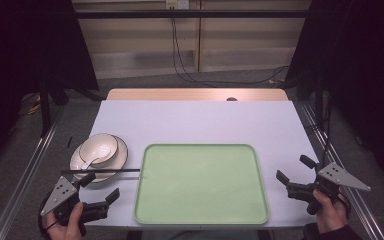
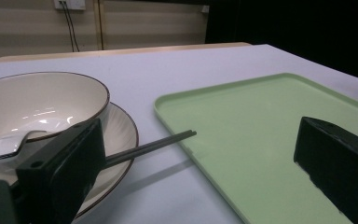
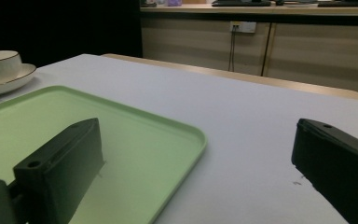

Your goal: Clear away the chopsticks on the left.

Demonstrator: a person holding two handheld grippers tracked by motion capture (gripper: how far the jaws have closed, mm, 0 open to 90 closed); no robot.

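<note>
Left gripper [image 1: 100, 186]: near-left table corner, jaws spread wide, nothing between them; one jaw just beside saucer rim.
Right gripper [image 1: 295, 174]: right table edge, beside tray, jaws spread wide, holding nothing.
Cream ceramic bowl with dark rim [image 1: 98, 148]: seated on matching cream saucer [image 1: 122, 155], left of tray.
White ceramic spoon [image 1: 91, 162]: inside bowl.
Pair of dark chopsticks [image 1: 100, 171]: laid across saucer's near edge, tips reaching tray's left rim.
Pale green rectangular plastic tray [image 1: 142, 170]: centre of white table [image 1: 195, 120].

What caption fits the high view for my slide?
Two open grippers, left and right, wait beside a green tray; bowl, spoon and chopsticks sit nearby.
</note>
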